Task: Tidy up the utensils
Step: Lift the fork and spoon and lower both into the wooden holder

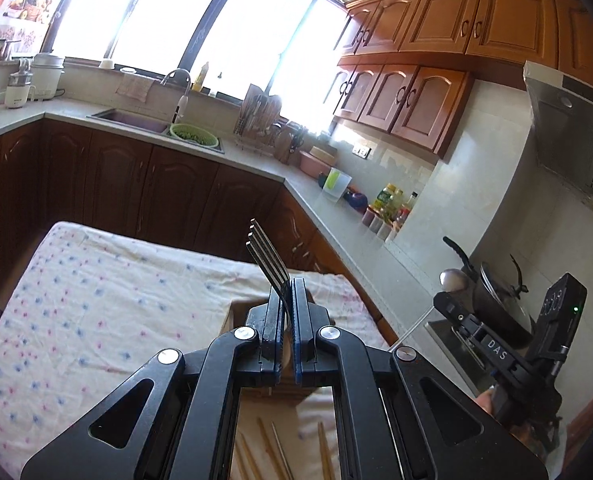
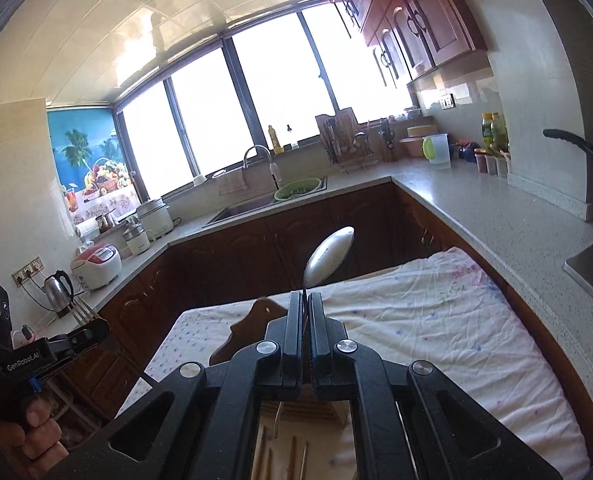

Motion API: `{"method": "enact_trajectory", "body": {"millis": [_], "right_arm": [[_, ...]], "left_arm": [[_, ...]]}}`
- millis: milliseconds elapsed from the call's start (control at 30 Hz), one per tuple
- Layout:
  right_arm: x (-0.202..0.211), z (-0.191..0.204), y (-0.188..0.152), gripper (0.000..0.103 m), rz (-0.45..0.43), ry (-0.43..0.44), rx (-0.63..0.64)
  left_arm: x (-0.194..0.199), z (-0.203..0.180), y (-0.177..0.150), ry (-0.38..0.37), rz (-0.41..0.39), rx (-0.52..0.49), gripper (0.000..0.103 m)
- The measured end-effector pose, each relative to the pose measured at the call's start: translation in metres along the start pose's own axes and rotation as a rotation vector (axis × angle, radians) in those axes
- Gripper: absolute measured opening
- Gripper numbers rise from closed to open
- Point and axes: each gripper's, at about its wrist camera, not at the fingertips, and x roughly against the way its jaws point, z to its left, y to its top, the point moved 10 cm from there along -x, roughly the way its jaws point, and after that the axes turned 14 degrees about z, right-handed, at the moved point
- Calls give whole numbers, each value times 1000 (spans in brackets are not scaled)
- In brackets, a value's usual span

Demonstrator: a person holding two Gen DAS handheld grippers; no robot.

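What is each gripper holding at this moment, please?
Left gripper: closed on a fork, tines up.
Right gripper: closed on a spoon, bowl up.

I am in a home kitchen. I see a sink (image 1: 128, 120) with a bendy tap (image 1: 178, 92) under big bright windows (image 1: 184, 20). Brown wooden cupboards (image 1: 436, 28) hang on the wall, and more sit under the long grey counter (image 2: 476, 208). There is a rice cooker (image 2: 96, 266), a shiny kettle (image 2: 58, 292), bottles of oil (image 2: 494, 130), a rack of kitchen tools (image 1: 258, 116) and a black pot (image 1: 496, 300) by the stove hood (image 1: 576, 128).
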Motion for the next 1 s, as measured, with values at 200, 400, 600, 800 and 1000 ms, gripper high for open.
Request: {"method": "enact_trajectory", "body": {"millis": [200,400,600,800,1000], "right_arm": [[-34,15,27,2,-33,-46,83],[-81,15,3,2,3,-97,145],[-114,-1,-30,2,86,-86,128],[-132,-7,-50,2,162,-67,116],[-130,-5,-49,2,169,-55,100]], "left_arm": [[-55,16,20,34,-3,10,2],[-103,33,-1,36,75,16,2],[-129,35,-30,43,149,3,2],[-134,41,-40,64,168,7,3],[-134,40,-40,78,176,0,3]]}}
